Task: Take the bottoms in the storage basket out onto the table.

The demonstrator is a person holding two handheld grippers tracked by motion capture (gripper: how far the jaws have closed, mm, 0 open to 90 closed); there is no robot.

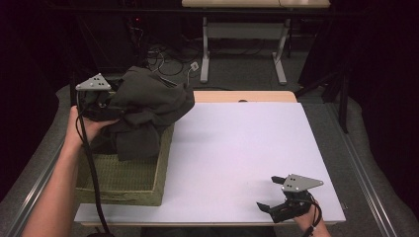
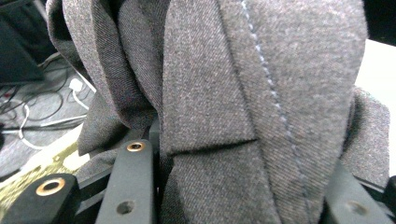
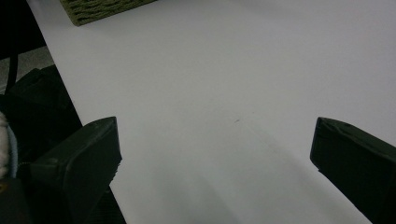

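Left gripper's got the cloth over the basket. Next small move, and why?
Probably carry the cloth rightward onto the bare white table: the left gripper is shut on it, part still hangs inside the basket, and the right gripper waits open.

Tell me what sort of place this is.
Probably a lab or workshop set up for recording, not a home: a white work table ringed by dark curtains, loose cables on the floor, and another height-adjustable desk behind.

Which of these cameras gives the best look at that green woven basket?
The high view: the basket shows nearly whole, with the grey garment hanging over it. The right gripper view catches one corner; the left gripper view a sliver of rim.
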